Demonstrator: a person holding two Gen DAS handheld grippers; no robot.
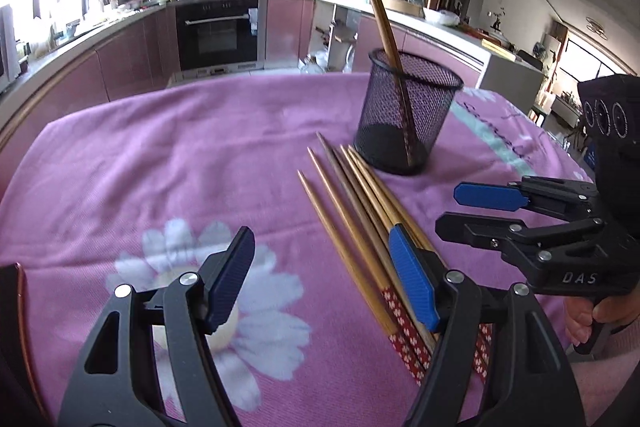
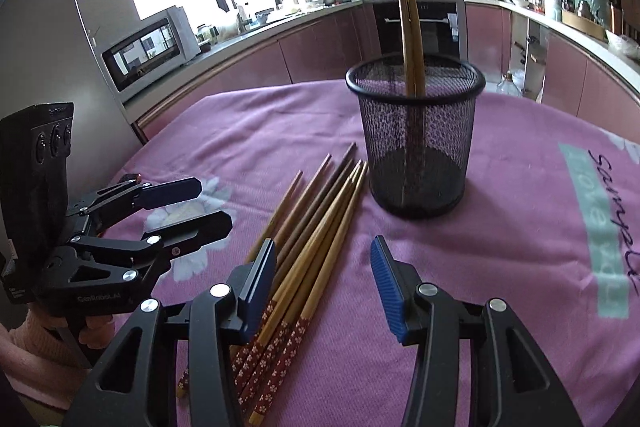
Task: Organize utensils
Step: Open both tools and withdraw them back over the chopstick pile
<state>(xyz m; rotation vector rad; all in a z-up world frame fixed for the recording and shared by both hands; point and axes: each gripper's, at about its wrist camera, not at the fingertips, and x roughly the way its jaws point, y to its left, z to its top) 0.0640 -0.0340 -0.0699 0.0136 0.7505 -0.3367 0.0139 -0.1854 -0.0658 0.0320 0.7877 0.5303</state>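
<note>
Two wooden chopsticks (image 2: 410,27), round black mesh cup (image 2: 416,143), pink cloth (image 2: 500,227)

Worktop (image 2: 520,131) covered edge to edge by pink cloth (image 1: 180,155), printed with white daisy (image 1: 256,315) and pale green band of lettering (image 2: 596,227). Directly on cloth: black mesh cup (image 2: 416,143), upright, holding two chopsticks (image 2: 410,27) leaning on rim. Just beside cup base: loose bundle of wooden chopsticks (image 2: 320,227), lying flat, tips toward cup, red flowered ends toward near edge.
</note>
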